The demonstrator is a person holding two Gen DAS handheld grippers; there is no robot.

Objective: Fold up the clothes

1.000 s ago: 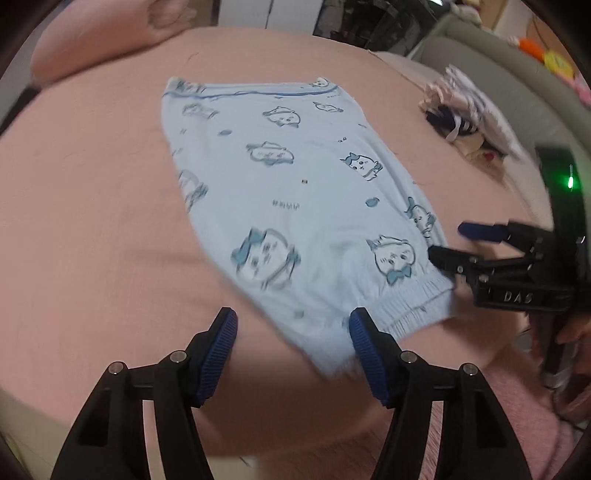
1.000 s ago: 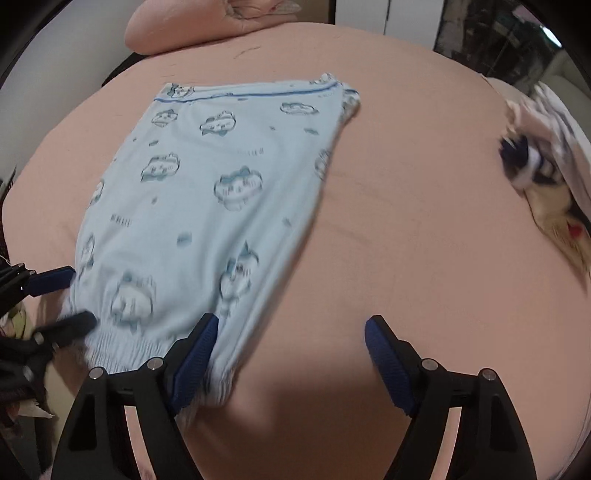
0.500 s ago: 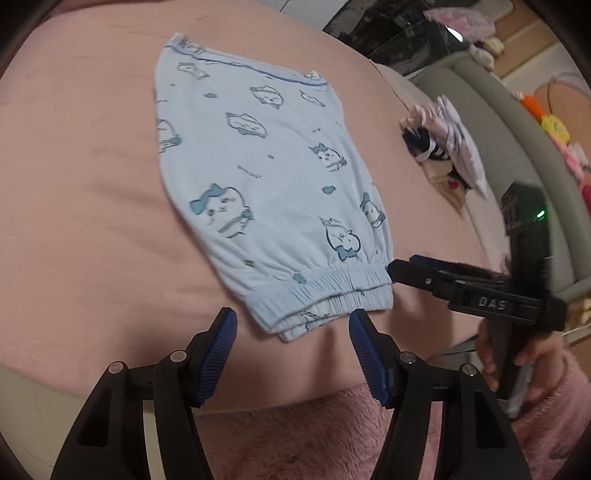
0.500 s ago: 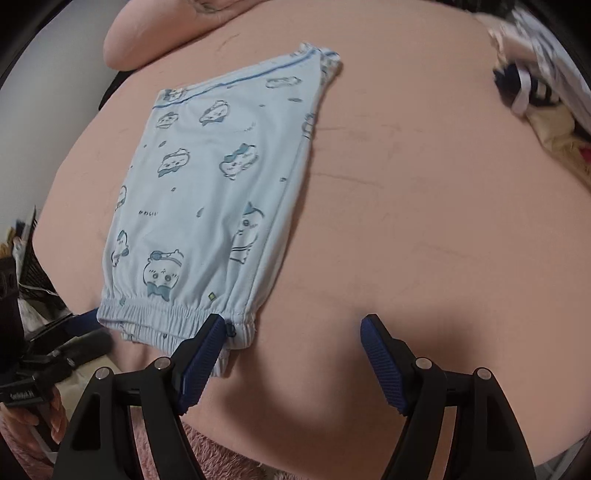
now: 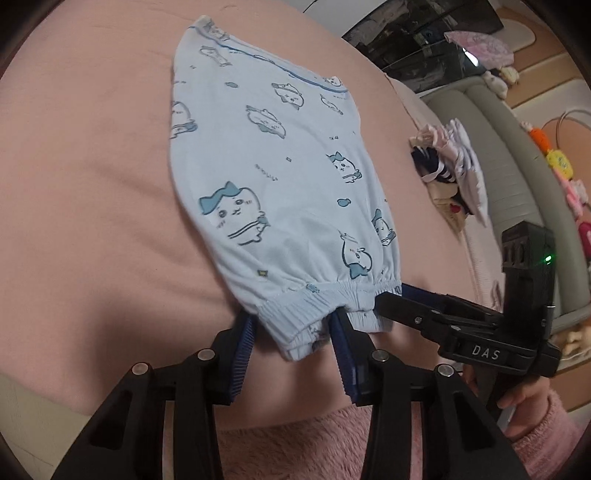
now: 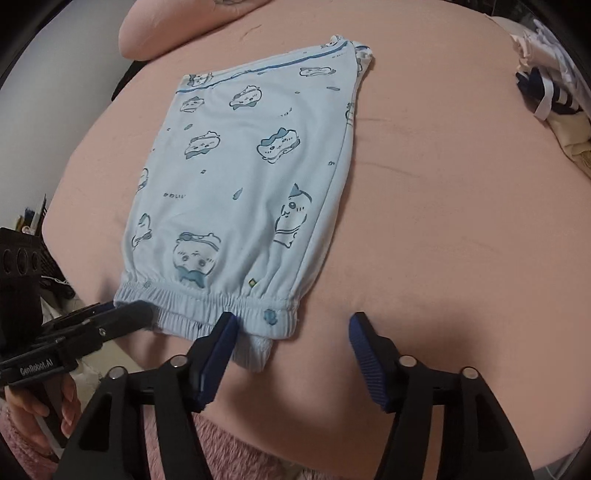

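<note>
Light blue pyjama trousers with cartoon prints (image 5: 280,177) lie folded lengthwise on the pink bed, with the gathered cuffs at the near edge; they also show in the right wrist view (image 6: 240,184). My left gripper (image 5: 291,332) is open, its jaws standing either side of one cuff corner, which lies between them. My right gripper (image 6: 290,332) is open around the other cuff corner; its left pad (image 6: 218,347) overlaps the cuff. Each gripper shows side-on in the other's view, the right one (image 5: 391,295) and the left one (image 6: 144,314), both with tips at the cuff hem.
A pile of other clothes (image 5: 450,173) lies on the bed to the right and also shows in the right wrist view (image 6: 546,88). A pink pillow (image 6: 184,26) sits at the far end. A grey-green sofa edge (image 5: 517,155) runs beyond the bed.
Both grippers have moved in to the trouser cuffs at the near bed edge. The cuff corners now sit between the open jaws. The trousers have not shifted.
</note>
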